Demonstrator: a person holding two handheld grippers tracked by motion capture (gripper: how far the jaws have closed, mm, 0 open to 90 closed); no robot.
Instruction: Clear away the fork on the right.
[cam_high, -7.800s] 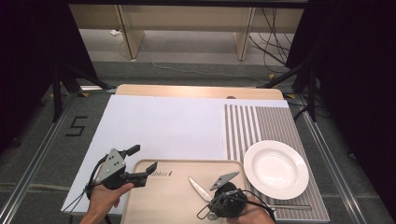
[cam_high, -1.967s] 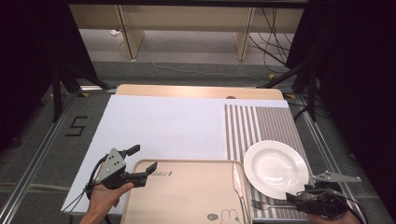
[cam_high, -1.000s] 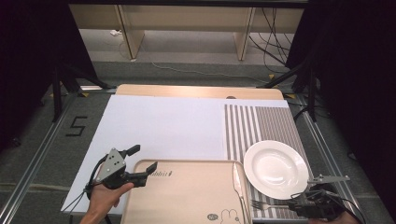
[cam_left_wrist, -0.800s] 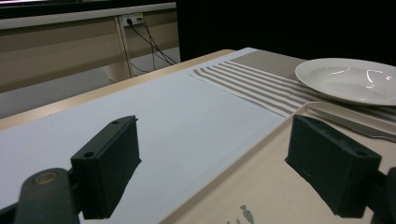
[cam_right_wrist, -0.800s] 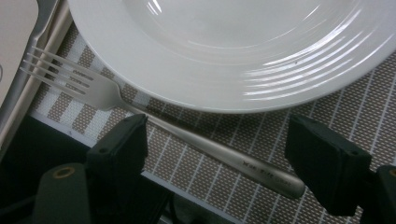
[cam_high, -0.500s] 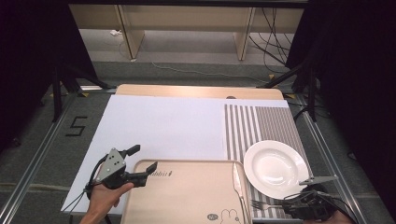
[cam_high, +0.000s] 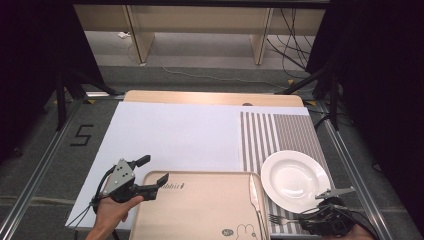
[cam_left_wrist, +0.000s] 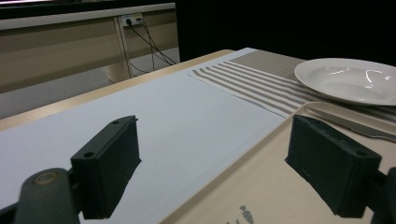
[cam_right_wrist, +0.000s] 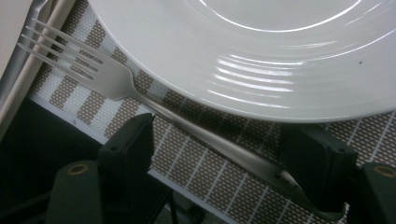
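A pale wooden table stands on a grey carpeted floor, covered by a white sheet with a brown-striped placemat at its right side and a tan tray at the near edge.

One fork lies on the placemat along the near rim of the single white plate, its tines pointing toward the tray. In the right gripper view its handle runs diagonally between the two black jaws, which stand wide apart on either side of it; the handle's end passes close to the right-hand jaw, possibly touching it, though that is hard to judge. The right gripper sits low at the near right corner of the table, just beside the plate, holding nothing.

One knife lies along the tray's right edge.

The left gripper is held in the person's left hand at the tray's far left corner, its jaws spread wide and empty, one over the white sheet and the other over the tray.
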